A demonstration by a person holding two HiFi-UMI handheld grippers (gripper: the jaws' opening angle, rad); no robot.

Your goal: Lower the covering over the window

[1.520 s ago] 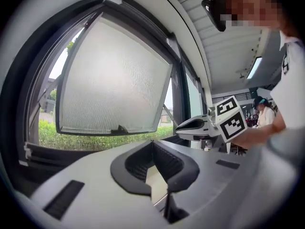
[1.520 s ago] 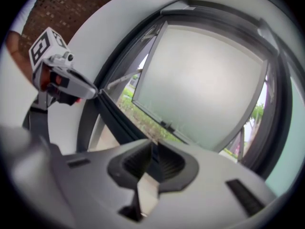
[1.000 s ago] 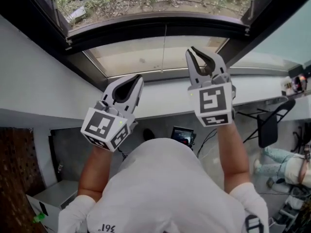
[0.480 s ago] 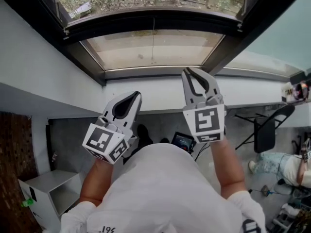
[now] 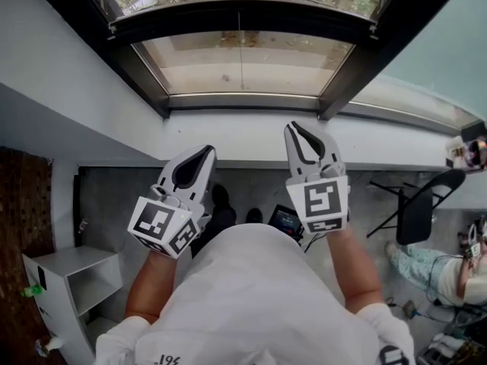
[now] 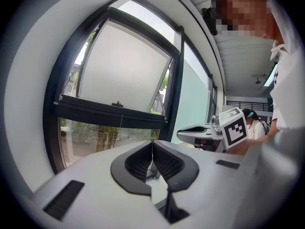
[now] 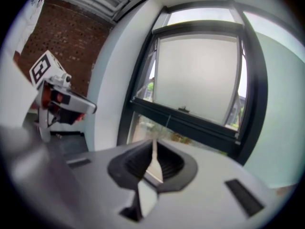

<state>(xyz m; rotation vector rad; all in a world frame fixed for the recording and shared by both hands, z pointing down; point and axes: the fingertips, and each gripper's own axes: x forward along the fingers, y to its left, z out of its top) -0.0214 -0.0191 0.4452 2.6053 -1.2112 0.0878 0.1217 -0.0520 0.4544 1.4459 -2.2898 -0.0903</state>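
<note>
Left gripper (image 5: 210, 150) jaws together, empty; right gripper (image 5: 294, 126) jaws sliver apart, empty; both short of window (image 5: 151, 90), pointing at it. Covering (image 6: 124, 66) fills window's upper pane, bottom edge level; cord (image 6: 120, 125) hangs vertical below.

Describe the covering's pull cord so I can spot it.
Find the black-framed window; a pale covering fills its upper part. From a small dark clip at the middle of the covering's lower edge hangs the pull cord, the only thin line crossing the clear glass below.

shirt (image 5: 251, 295): white, short-sleeved | left gripper (image 5: 207, 150), right gripper (image 5: 297, 128): grey, black-lined fingers (image 5: 190, 173), marker cubes (image 5: 323, 204)
</note>
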